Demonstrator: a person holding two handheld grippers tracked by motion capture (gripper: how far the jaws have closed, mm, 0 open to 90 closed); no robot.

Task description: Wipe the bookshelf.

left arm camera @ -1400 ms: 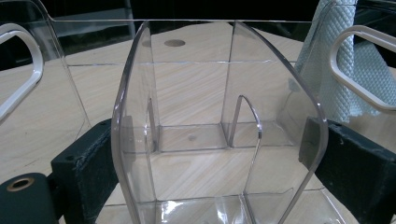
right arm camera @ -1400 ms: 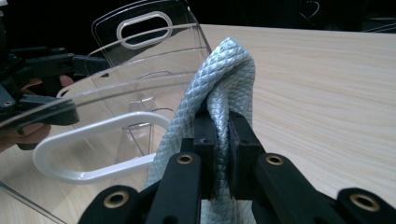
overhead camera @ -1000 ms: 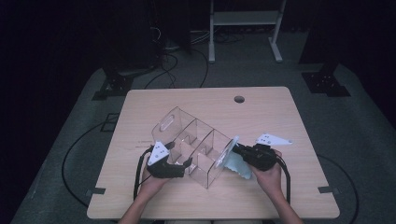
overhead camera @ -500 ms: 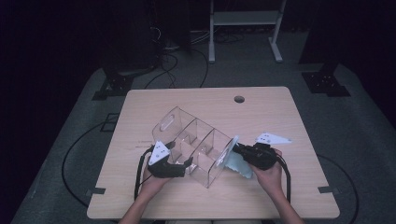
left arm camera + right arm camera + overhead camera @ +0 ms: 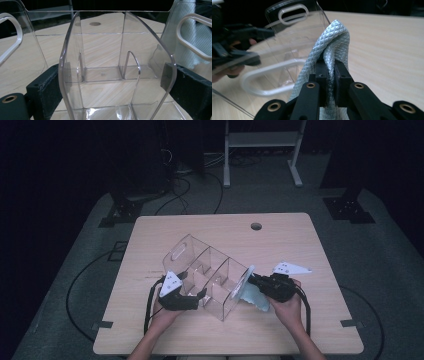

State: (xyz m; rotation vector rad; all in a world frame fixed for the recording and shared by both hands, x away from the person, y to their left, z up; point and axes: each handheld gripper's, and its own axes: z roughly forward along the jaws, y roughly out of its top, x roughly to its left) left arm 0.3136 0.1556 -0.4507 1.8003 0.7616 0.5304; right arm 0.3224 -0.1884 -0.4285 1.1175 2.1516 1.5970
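high view: clear plastic organizer (image 5: pixel 207 272) sits mid-table, tilted, w/ the left gripper (image 5: pixel 192 301) at its near side and the right gripper (image 5: pixel 252 282) at its end wall. left gripper view: jaws straddle a divider wall, pads apart, prob just bracing. right gripper view: jaws pinched tight on a folded grey cloth (image 5: pixel 332 47), pressed near the handle cutout. organizer looks light, stiff, slick, prone to sliding; hold by wall edges. cloth is soft, limp; grip the fold.
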